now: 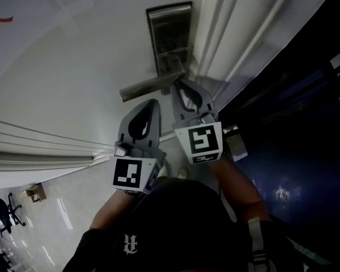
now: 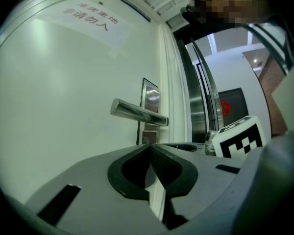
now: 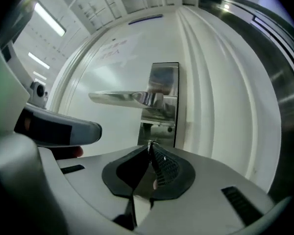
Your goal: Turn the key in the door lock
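A steel lock plate (image 1: 170,38) with a lever handle (image 1: 150,87) sits on the white door (image 1: 73,67). My right gripper (image 1: 179,84) has its tips just under the handle, at the lower part of the plate (image 3: 159,126). It (image 3: 150,146) is shut, and a small metal sliver, the key (image 3: 150,143), shows between the tips. The keyhole is hidden behind the jaws. My left gripper (image 1: 153,102) hangs beside it to the left, below the handle (image 2: 137,112) and a little back from the door. It (image 2: 149,148) is shut with nothing in it.
White door-frame mouldings (image 1: 226,33) run along the right of the plate, with a dark glass panel (image 1: 294,123) beyond. A paper sign with red writing (image 2: 85,17) is stuck higher on the door. An office chair (image 1: 3,211) stands on the floor far below.
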Demonstrator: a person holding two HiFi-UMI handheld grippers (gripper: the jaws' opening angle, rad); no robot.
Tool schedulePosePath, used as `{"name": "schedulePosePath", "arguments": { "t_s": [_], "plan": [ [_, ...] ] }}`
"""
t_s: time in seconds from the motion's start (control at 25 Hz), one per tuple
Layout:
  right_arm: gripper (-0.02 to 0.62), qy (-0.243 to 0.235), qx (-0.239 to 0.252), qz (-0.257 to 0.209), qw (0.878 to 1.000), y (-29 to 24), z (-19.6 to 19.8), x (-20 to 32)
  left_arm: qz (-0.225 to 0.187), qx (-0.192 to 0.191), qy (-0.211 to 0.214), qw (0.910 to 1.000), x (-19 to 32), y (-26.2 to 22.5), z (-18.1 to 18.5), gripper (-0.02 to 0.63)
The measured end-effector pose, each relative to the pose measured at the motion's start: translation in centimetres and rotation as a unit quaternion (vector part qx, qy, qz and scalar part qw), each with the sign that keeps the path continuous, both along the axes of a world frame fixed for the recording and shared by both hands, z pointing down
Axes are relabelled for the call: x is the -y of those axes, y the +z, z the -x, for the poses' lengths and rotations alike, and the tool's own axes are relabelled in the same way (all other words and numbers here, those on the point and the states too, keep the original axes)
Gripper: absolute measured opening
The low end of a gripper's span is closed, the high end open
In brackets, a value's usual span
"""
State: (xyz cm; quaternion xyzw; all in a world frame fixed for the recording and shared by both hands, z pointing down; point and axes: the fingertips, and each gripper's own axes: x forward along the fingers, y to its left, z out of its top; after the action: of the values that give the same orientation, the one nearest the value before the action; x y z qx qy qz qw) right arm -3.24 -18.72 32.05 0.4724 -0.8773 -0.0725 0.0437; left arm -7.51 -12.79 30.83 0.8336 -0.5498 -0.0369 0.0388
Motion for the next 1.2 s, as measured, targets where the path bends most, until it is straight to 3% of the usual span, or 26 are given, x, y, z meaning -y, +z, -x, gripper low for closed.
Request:
{"name": "schedulePosePath", "arguments": {
  "t_s": [0.2, 0.32, 0.4, 0.52, 0.64, 0.8, 0.88, 1.04, 1.2],
  "plan": [
    [0.025, -0.007, 0.146, 0.082, 0.986, 0.3, -0.6, 0.2, 0.002, 0.005, 0.001, 1.0, -0.3, 0.1, 0.1, 0.007],
    [0.025, -0.016, 0.219, 0.125, 0.968, 0.4, -0.8, 0.4, 0.004, 0.006, -0.004, 1.0, -0.4, 0.1, 0.3, 0.007],
    [0.025, -0.027, 0.274, 0.158, 0.948, 0.5, -0.9, 0.4, -0.002, 0.006, -0.001, 1.0, -0.4, -0.1, 0.2, 0.008],
    [0.025, -0.042, 0.36, 0.205, 0.909, 0.7, -1.1, 0.5, -0.003, 0.005, 0.005, 1.0, -0.6, -0.2, -0.1, 0.008],
    [0.025, -0.065, 0.441, 0.25, 0.859, 0.9, -1.1, 0.6, -0.001, 0.006, 0.003, 1.0, -0.6, -0.1, 0.0, 0.008],
    [0.026, -0.096, 0.483, 0.257, 0.832, -0.1, -1.0, 0.8, 0.004, 0.009, 0.0, 1.0, -0.7, 0.0, 0.2, 0.008],
    [0.027, -0.093, 0.504, 0.279, 0.812, 0.6, -1.4, 0.9, -0.001, 0.006, 0.002, 1.0, -0.7, -0.2, 0.1, 0.008],
    [0.037, -0.093, 0.578, 0.338, 0.737, 2.0, -1.7, 0.9, -0.004, 0.004, 0.003, 1.0, -0.7, -0.3, 0.1, 0.008],
    [0.038, -0.113, 0.629, 0.363, 0.678, 1.9, -1.5, 0.9, -0.004, 0.003, 0.003, 1.0, -0.7, -0.4, 0.0, 0.008]
  ]
}}
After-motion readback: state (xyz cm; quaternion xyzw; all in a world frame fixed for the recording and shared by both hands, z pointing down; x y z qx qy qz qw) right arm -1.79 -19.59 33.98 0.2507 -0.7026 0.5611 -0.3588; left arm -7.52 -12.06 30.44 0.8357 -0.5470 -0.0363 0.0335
